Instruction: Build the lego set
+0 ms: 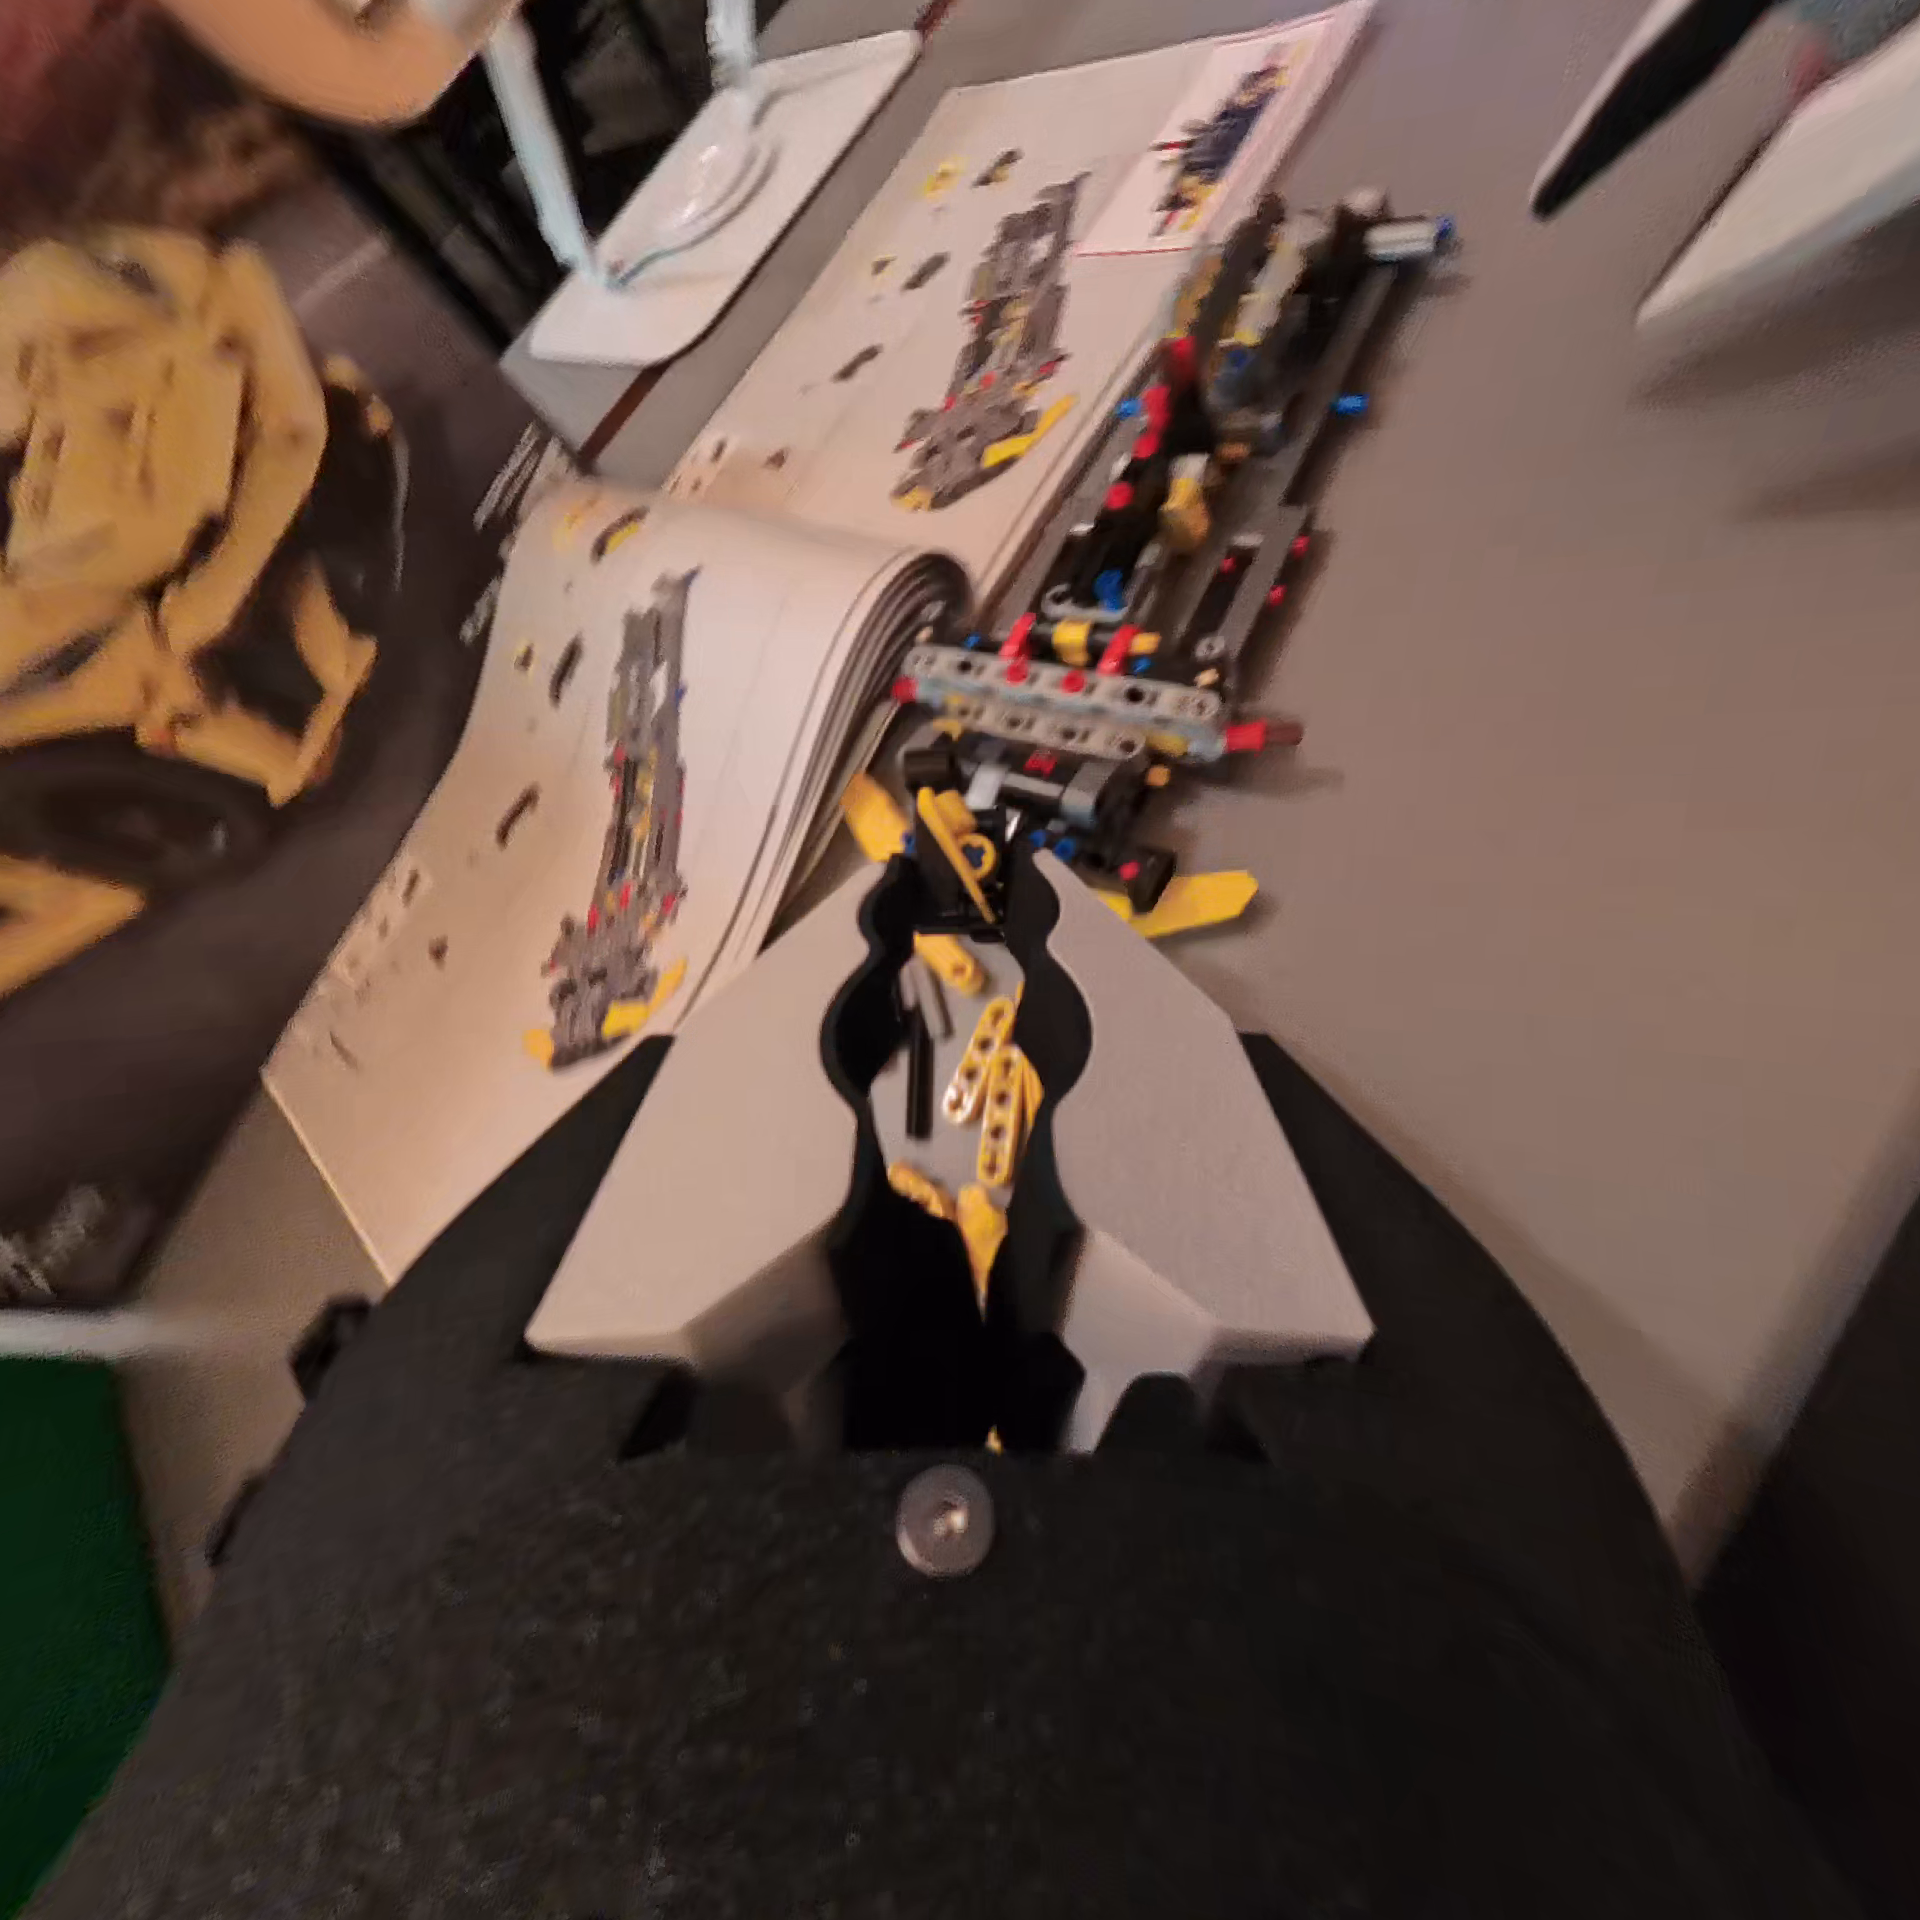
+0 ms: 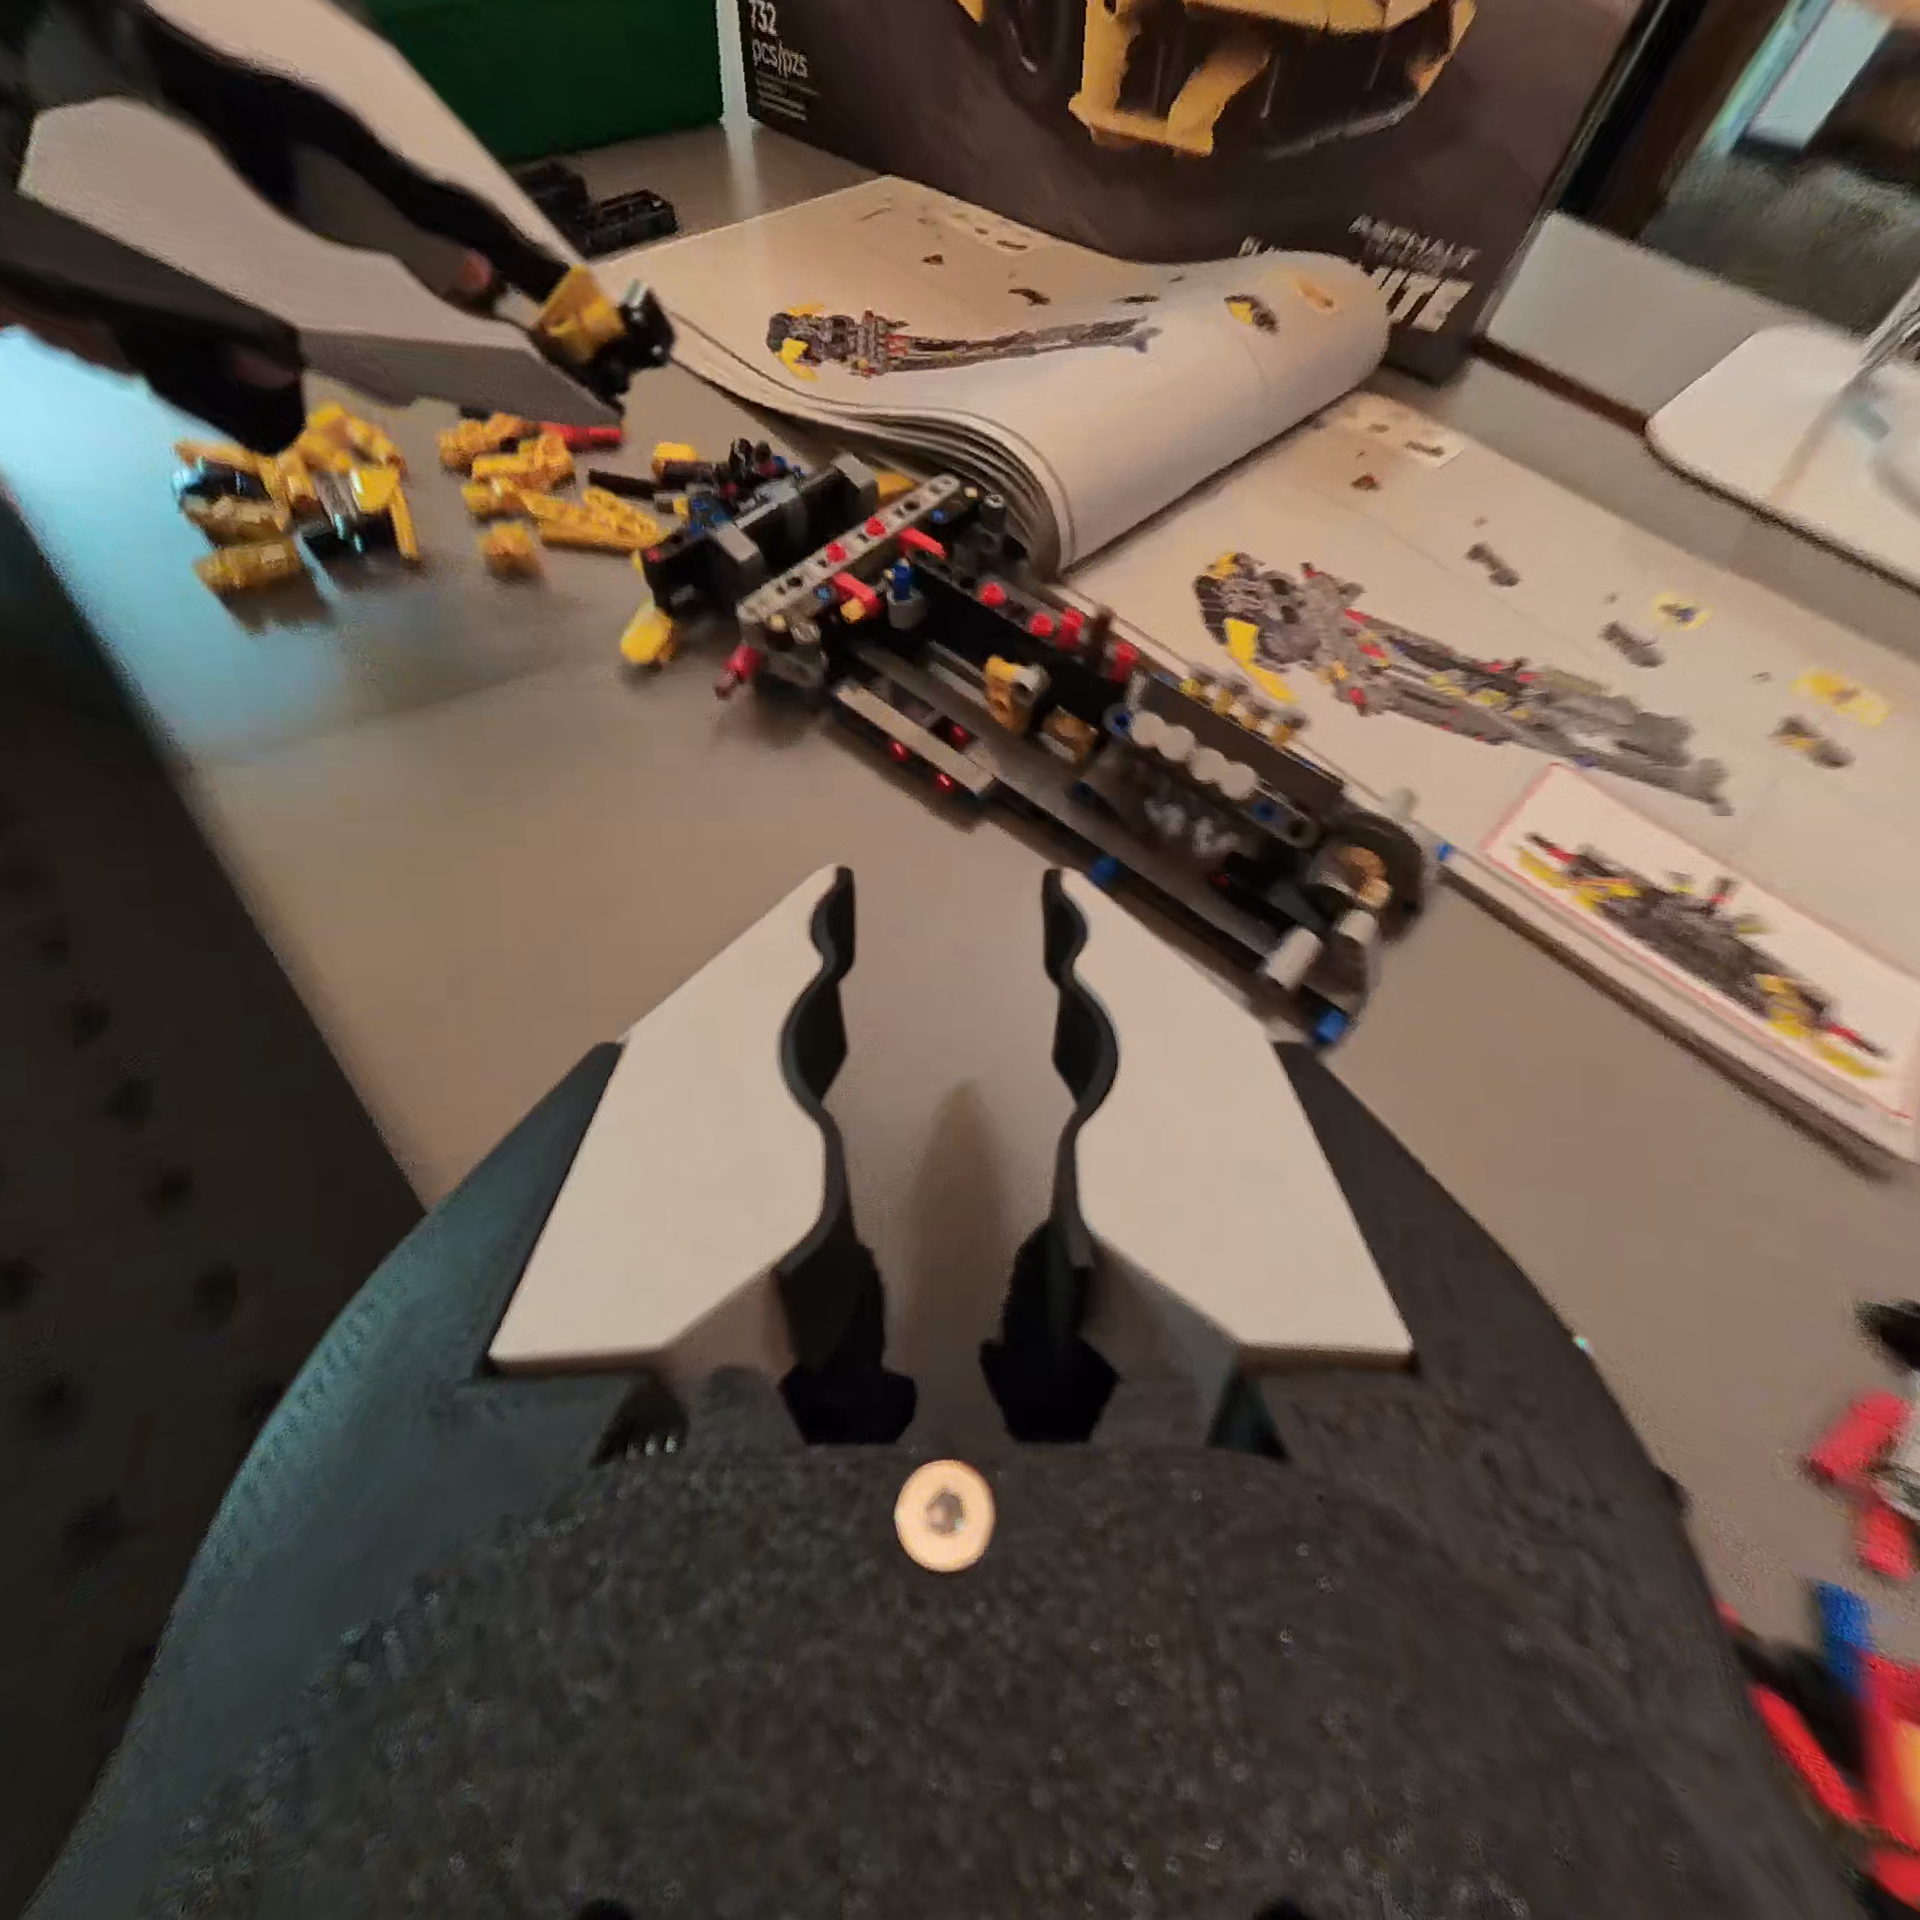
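Observation:
A long black and grey chassis with red, blue and yellow pins lies on the table beside the open instruction book. My left gripper is shut on a small yellow and black sub-assembly, held in the air near the chassis's near end. It also shows at the upper left of the right wrist view. My right gripper is open and empty, above bare table a little short of the chassis.
Loose yellow parts lie in a pile on the table by the chassis end. The set's box stands behind the book. Red and blue parts lie at the right edge. A white stand base sits beyond the book. Left tips to right tips: about 15 cm.

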A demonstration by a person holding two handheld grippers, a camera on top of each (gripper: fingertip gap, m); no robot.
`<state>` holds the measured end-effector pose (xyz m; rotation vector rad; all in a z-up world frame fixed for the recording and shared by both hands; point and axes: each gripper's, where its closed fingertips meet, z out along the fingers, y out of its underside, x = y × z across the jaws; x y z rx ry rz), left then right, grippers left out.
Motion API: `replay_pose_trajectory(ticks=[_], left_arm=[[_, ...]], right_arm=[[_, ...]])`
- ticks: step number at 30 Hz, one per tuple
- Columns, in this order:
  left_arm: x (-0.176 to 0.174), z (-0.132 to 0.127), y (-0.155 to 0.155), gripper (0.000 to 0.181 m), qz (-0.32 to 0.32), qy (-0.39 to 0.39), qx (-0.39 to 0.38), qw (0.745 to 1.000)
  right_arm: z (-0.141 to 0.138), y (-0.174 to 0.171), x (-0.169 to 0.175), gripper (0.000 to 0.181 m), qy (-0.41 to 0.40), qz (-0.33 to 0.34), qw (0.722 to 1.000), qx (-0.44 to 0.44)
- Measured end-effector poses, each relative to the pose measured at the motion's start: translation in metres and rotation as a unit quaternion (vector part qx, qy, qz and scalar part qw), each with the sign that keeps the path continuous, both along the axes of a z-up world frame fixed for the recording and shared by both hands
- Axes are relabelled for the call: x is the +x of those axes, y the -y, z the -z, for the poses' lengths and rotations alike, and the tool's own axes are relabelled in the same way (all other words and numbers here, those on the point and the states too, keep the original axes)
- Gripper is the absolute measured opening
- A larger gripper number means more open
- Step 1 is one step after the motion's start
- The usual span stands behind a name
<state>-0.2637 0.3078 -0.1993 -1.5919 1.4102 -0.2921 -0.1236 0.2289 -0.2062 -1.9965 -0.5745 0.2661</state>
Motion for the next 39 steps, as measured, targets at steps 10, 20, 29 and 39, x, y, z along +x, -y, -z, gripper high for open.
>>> replay_pose_trajectory(ticks=[10,20,29,39], left_arm=[[-0.03,-0.003,-0.015,0.016,-0.083,0.082,-0.008,0.993],[-0.039,0.001,-0.019,0.015,-0.096,0.101,-0.044,0.989],[-0.036,0.001,-0.013,0.015,-0.071,0.049,0.04,0.995],[-0.011,-0.008,0.02,0.015,0.023,0.046,0.098,0.994]], right_arm=[[0.018,-0.059,-0.089,0.047,-0.055,0.022,0.988,-0.145],[0.032,-0.068,-0.09,0.03,-0.024,0.077,0.986,-0.143],[0.017,-0.004,-0.065,0.023,0.027,-0.076,0.984,-0.159],[0.028,0.05,-0.001,0.019,0.044,-0.334,0.936,-0.108]])
